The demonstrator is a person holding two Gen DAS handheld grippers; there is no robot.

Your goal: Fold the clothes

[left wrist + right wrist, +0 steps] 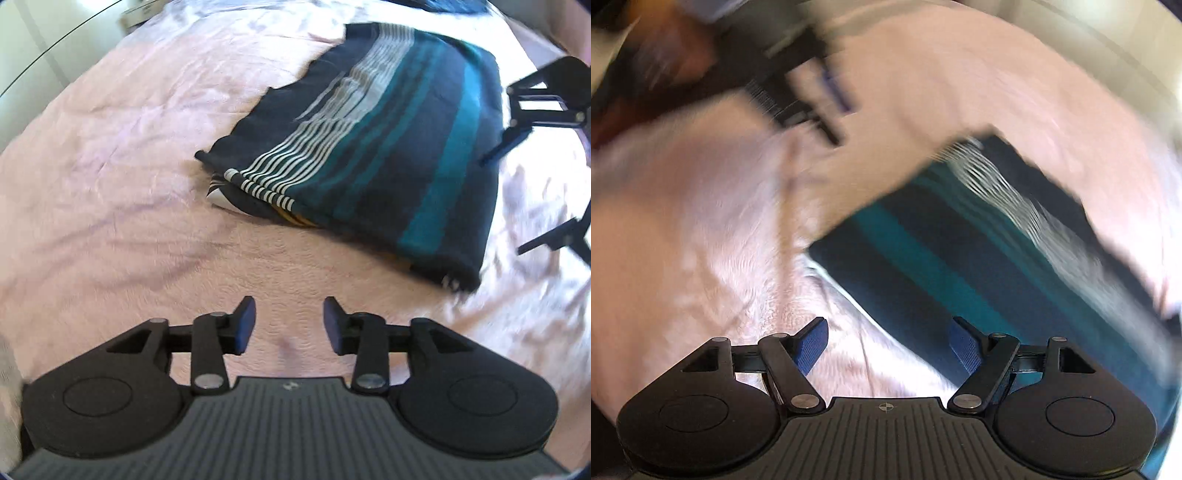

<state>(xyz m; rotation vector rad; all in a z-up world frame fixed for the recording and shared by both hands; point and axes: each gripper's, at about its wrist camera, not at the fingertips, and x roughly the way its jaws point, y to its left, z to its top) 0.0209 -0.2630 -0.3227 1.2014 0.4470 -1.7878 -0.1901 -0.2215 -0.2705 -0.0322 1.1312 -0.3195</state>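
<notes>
Far left in the left wrist view, a pale wall and a box (135,14) at the bed's upper edge. Across the middle, a wrinkled pink bedspread (110,147), bare beneath the left gripper (289,325), whose jaws stand apart with nothing between the blue pads. Right of centre, folded flat on the spread, a dark striped garment (388,147) banded in teal and thin white lines, a yellowish layer peeking from its near edge. Further right, just beside the garment's far edge, the right gripper (506,195), fingers spread wide and empty. In the right wrist view, heavily smeared: at upper left, possibly the left gripper with a hand behind; the same garment on the right, partly under spread, empty jaws.
</notes>
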